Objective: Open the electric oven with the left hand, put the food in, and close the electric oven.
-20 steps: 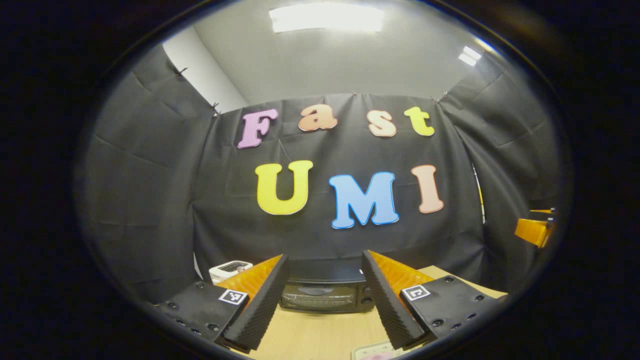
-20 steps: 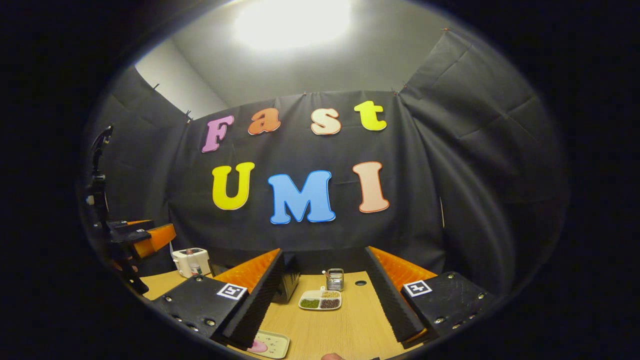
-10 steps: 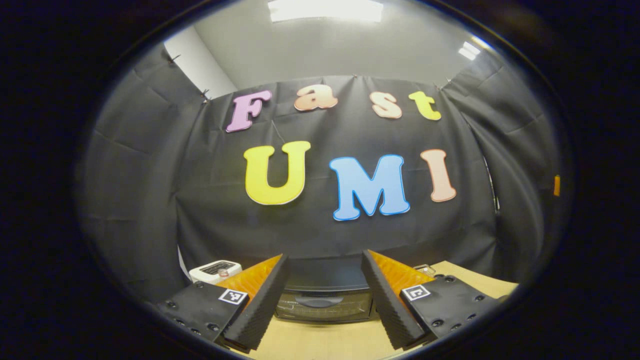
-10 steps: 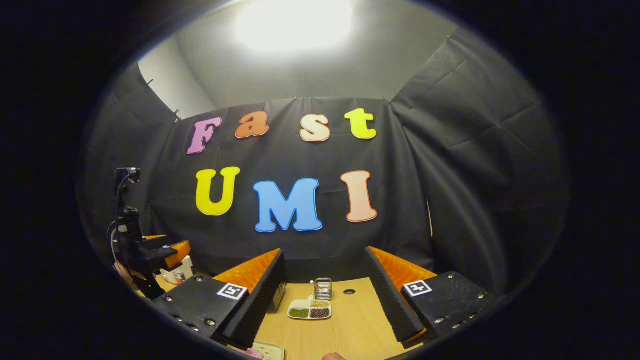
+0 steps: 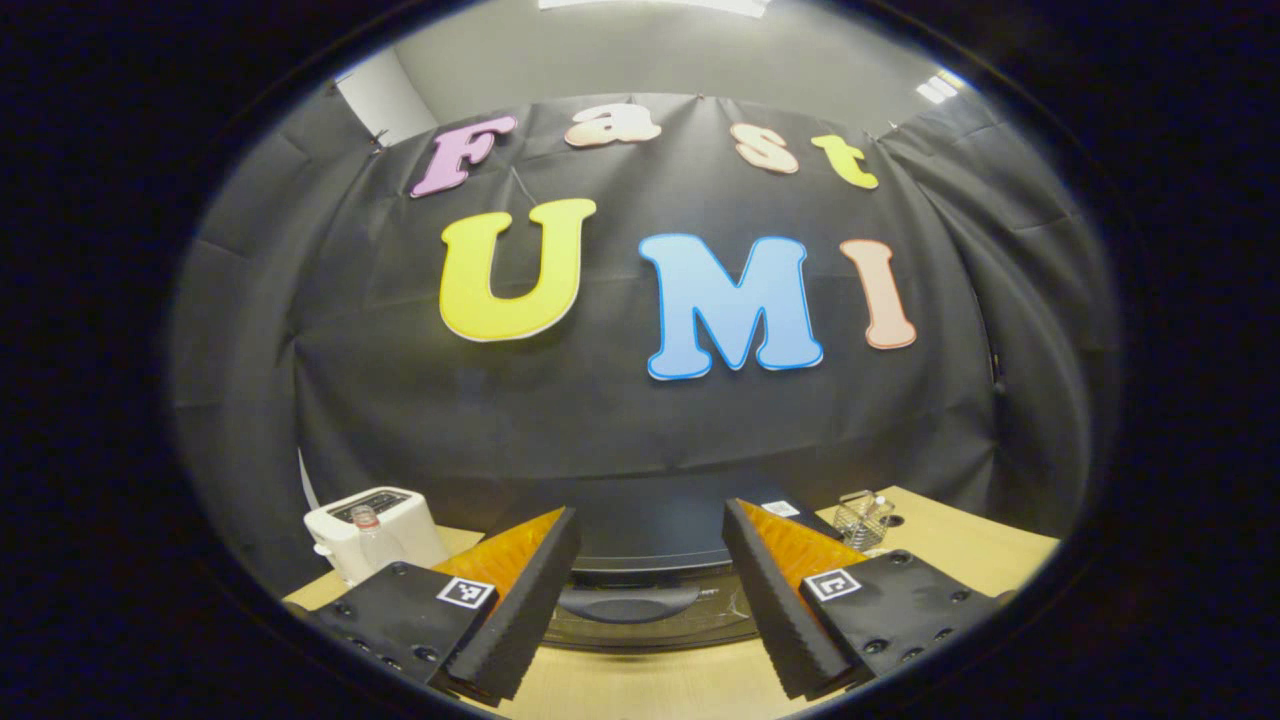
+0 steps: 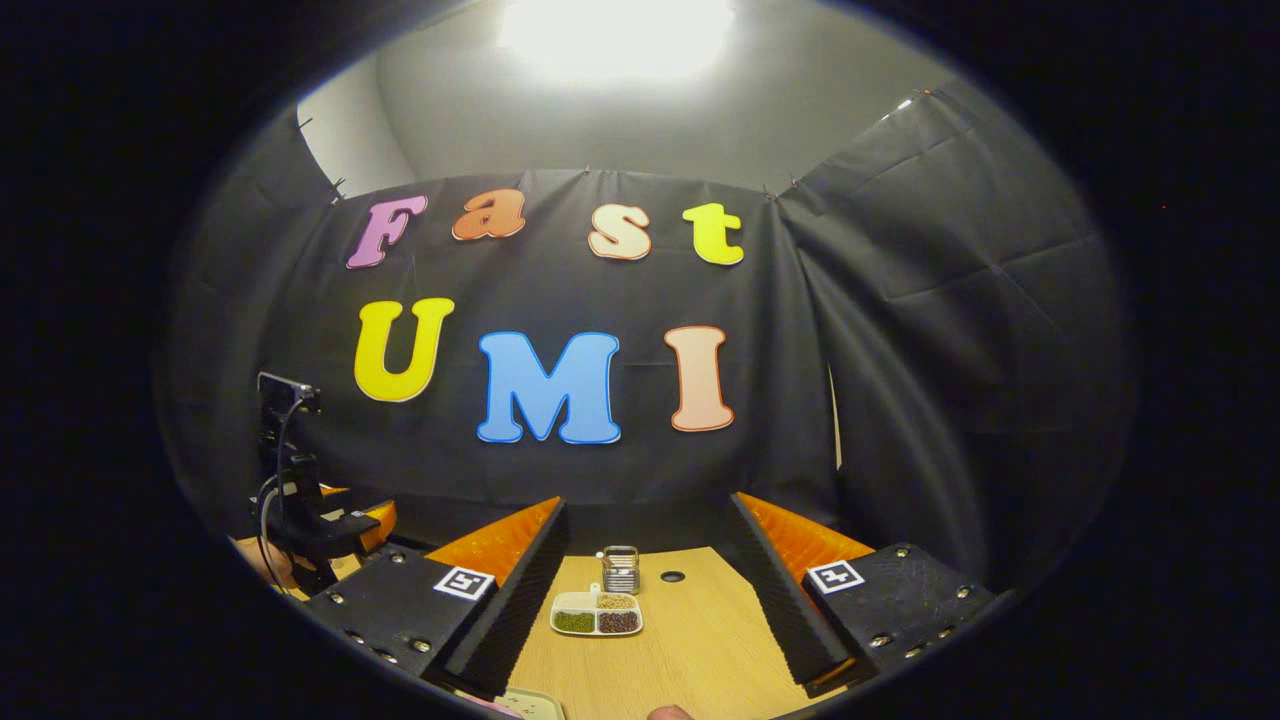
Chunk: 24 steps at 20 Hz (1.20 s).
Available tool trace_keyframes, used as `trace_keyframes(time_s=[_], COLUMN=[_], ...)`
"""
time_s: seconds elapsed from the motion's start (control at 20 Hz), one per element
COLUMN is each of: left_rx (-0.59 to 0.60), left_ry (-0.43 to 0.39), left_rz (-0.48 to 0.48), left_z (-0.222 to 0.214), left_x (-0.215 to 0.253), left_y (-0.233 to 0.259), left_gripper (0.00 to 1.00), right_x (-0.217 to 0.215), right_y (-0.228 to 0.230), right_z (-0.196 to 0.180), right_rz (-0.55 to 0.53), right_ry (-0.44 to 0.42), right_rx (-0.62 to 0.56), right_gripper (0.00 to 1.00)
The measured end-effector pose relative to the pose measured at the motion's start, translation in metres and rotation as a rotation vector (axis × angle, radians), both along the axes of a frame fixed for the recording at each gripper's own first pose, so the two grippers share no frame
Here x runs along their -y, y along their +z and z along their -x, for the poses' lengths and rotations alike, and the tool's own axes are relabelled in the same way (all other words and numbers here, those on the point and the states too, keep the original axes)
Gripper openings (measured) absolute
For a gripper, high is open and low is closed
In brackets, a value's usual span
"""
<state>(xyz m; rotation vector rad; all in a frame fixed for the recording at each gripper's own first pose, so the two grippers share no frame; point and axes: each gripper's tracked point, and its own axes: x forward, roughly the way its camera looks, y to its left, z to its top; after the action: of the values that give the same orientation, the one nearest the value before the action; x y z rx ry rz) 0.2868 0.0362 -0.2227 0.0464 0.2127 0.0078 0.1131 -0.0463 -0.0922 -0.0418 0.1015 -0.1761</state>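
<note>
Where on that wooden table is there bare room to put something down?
Bare wood lies right of the divided dish and around the mesh basket. It is crowded at the left, by the oven and toaster.

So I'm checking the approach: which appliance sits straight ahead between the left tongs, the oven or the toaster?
The black oven, with its curved door handle centred between the open left tongs. The white toaster stands off to their left.

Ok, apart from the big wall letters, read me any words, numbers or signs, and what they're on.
No text reads clearly.
Square markers on the left hand-held gripper and right hand-held gripper: coded patterns, no words.
Print on the toaster top: too small.
Sticker on the electric oven: blurred.
</note>
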Motion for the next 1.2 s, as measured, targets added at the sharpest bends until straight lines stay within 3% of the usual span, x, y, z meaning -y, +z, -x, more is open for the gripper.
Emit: trace_keyframes(time_s=[0.45, 0.65, 1.0, 1.2], left_rx=[-0.109, -0.098, -0.118, -0.136], left_ry=[0.021, 0.014, 0.034, 0.044], left_rz=[0.013, 0.010, 0.005, -0.012], left_z=[-0.040, -0.035, 0.002, 0.029], left_x=[-0.021, -0.018, -0.015, -0.013], left_y=[-0.085, -0.092, -0.098, -0.103], left_gripper=[0.98, 1.00, 0.97, 1.00], right_x=[-0.014, -0.018, -0.018, -0.017], right_y=[-0.016, -0.012, -0.010, -0.008], right_z=[-0.003, -0.003, 0.001, 0.006], right_rz=[0.028, 0.040, 0.023, 0.010], right_ry=[-0.042, -0.033, 0.000, 0.029], right_rx=[-0.063, -0.058, -0.054, -0.050], right_gripper=[0.98, 0.98, 0.98, 0.98])
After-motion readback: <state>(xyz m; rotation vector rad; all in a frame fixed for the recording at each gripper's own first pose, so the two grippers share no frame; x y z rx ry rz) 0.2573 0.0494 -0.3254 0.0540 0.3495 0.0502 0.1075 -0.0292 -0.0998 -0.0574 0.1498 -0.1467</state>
